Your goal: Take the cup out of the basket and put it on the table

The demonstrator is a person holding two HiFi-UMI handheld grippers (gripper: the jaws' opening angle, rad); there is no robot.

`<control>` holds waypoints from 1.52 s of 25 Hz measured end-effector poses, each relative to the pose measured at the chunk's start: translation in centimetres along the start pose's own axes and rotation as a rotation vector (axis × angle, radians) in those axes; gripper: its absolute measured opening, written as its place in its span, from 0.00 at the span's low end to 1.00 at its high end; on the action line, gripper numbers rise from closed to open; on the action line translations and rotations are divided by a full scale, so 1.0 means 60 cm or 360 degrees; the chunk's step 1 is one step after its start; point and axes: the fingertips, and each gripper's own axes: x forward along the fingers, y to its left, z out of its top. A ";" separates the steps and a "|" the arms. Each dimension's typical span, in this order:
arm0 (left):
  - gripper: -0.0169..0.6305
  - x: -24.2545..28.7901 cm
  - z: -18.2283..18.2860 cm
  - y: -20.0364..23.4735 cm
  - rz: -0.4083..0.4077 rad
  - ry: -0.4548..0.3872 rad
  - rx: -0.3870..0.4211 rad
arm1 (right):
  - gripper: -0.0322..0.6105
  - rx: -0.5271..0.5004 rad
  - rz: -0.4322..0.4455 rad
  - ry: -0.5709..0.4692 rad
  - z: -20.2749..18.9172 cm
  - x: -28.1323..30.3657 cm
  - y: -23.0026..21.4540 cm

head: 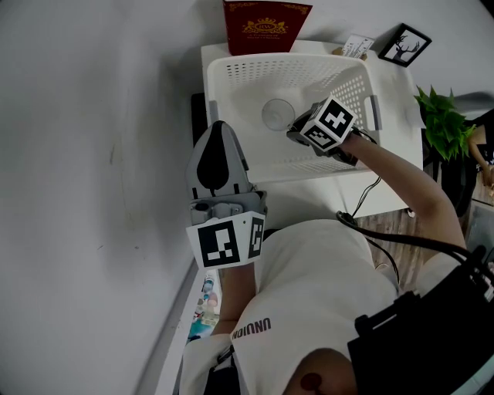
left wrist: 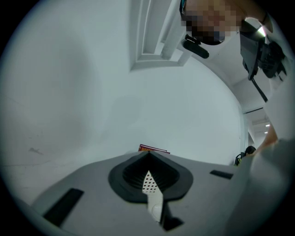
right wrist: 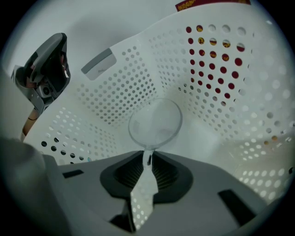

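Note:
A clear cup stands inside the white perforated basket on the white table. My right gripper reaches into the basket from the right. In the right gripper view its jaws pinch the near rim of the cup, with the basket wall behind. My left gripper hovers outside the basket's near left corner with its jaws together and nothing in them. In the left gripper view it points up at a bare white wall.
A red book leans behind the basket. A framed picture and a small card stand at the table's back right. A green plant sits to the right. A white wall runs along the left.

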 end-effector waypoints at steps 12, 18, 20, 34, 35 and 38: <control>0.04 -0.003 0.000 0.001 0.0005 0.0007 0.0004 | 0.15 -0.0093 -0.0121 -0.0087 0.012 -0.012 -0.010; 0.04 -0.003 -0.001 0.001 0.0007 0.0008 0.0012 | 0.15 -0.0137 -0.0156 -0.0105 0.017 -0.013 -0.011; 0.04 -0.004 -0.001 0.001 0.0013 0.0009 0.0012 | 0.15 -0.0141 -0.0168 -0.0120 0.020 -0.015 -0.011; 0.04 0.000 0.001 -0.002 -0.0003 0.0008 0.0017 | 0.15 -0.0109 -0.0216 -0.0258 0.045 -0.043 -0.020; 0.04 0.001 0.001 -0.002 -0.0004 0.0008 0.0017 | 0.15 -0.0109 -0.0220 -0.0266 0.048 -0.046 -0.020; 0.04 0.003 0.001 -0.002 -0.0008 0.0012 0.0017 | 0.15 -0.0104 -0.0224 -0.0284 0.052 -0.053 -0.021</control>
